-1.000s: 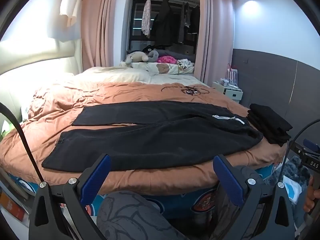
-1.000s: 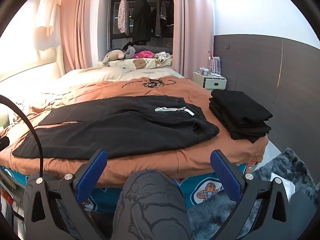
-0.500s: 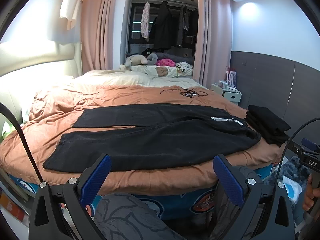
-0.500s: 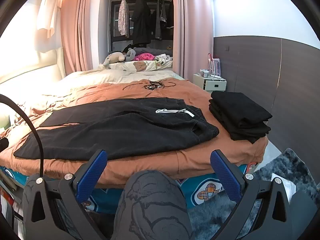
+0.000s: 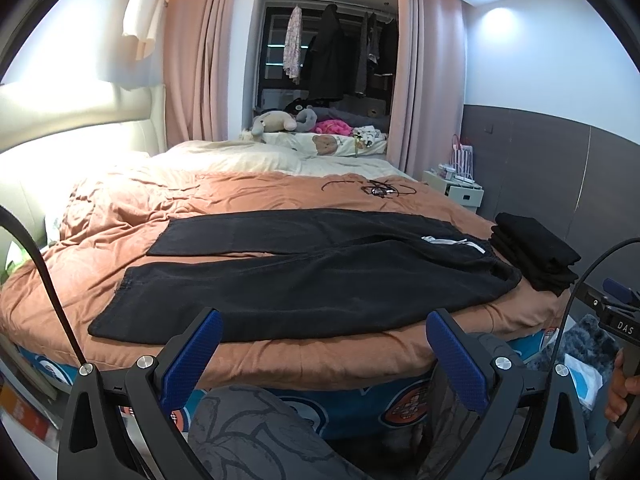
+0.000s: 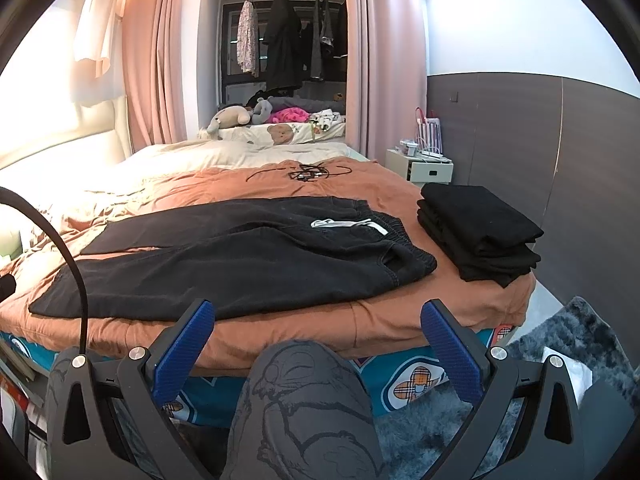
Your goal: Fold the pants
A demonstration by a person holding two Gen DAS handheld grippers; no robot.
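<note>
Left wrist view: a pair of black pants [image 5: 304, 280] lies spread flat across the orange duvet [image 5: 168, 204] of a bed, both legs stretched toward the left and the waistband, with its white drawstring [image 5: 452, 241], toward the right. The left hand-held gripper [image 5: 324, 354] hangs short of the near edge of the bed, its blue-padded fingers [image 5: 192, 356] wide apart and holding nothing, above a knee in grey patterned fabric [image 5: 256, 436]. A stack of folded black clothes [image 5: 536, 256] sits just beside the waistband at the bed's right corner. At the far right edge, a hand [image 5: 622, 384] grips the handle of the other tool.

From the right wrist view, the right hand-held gripper [image 6: 318, 344] likewise stands spread and empty before the bed, clear of the pants [image 6: 240, 264], with the knee [image 6: 304, 408] below it. The folded stack [image 6: 480, 232] rests close to the waistband, near a white nightstand [image 6: 420, 166]. A tangle of black cable [image 6: 308, 172] lies farther up the duvet, and stuffed toys [image 6: 236, 116] sit beyond the pillows.
</note>
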